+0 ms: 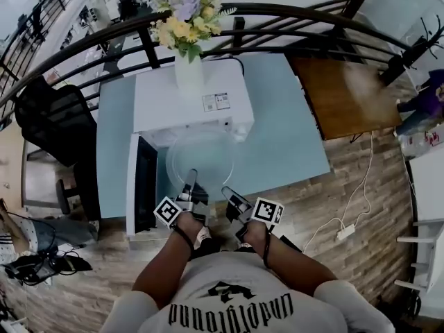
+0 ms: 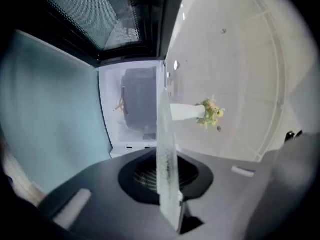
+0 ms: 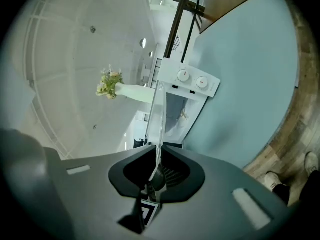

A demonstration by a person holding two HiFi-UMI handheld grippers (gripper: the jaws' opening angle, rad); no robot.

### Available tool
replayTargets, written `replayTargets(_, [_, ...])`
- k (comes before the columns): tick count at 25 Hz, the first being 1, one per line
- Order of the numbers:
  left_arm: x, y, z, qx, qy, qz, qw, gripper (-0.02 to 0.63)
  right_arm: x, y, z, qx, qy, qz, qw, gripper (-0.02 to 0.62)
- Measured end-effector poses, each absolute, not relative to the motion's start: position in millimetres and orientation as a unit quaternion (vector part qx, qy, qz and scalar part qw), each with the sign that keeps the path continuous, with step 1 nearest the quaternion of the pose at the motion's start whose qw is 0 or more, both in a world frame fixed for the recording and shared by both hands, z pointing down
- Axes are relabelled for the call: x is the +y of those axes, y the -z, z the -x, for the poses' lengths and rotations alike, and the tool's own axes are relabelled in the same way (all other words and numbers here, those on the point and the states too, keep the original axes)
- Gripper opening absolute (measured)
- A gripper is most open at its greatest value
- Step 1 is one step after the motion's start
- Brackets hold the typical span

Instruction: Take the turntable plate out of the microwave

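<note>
The clear glass turntable plate point(image 1: 201, 159) hangs in front of the open white microwave point(image 1: 191, 103), outside its cavity. Both grippers hold its near rim. My left gripper point(image 1: 189, 186) is shut on the rim at the left, my right gripper point(image 1: 229, 195) on the rim at the right. In the left gripper view the plate point(image 2: 165, 149) runs edge-on between the jaws of the left gripper point(image 2: 168, 181), with the empty cavity point(image 2: 137, 106) behind it. The right gripper view shows the plate point(image 3: 157, 119) edge-on in the right gripper point(image 3: 155, 170), in front of the microwave's knobs point(image 3: 193, 80).
The microwave door point(image 1: 143, 186) stands open to the left, close to the left gripper. A white vase of flowers point(image 1: 187, 61) stands on the microwave's top. The microwave sits on a pale blue table point(image 1: 291, 144). A black chair point(image 1: 59, 123) is at the left, a railing point(image 1: 291, 19) behind.
</note>
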State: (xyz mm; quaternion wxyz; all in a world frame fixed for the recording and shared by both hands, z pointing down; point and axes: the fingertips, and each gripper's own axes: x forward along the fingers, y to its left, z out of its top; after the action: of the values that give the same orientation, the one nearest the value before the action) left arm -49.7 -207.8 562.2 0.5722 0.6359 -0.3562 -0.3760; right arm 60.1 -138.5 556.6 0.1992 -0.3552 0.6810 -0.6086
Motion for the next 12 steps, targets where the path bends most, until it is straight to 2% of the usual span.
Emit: replayTargets(12, [-142.3,-504.7,31.1,-0.417,0.417,-0.619,0.519,0.074,-92.4,-508.6,-91.7,0.722,0.613,0.271,0.172,0.034])
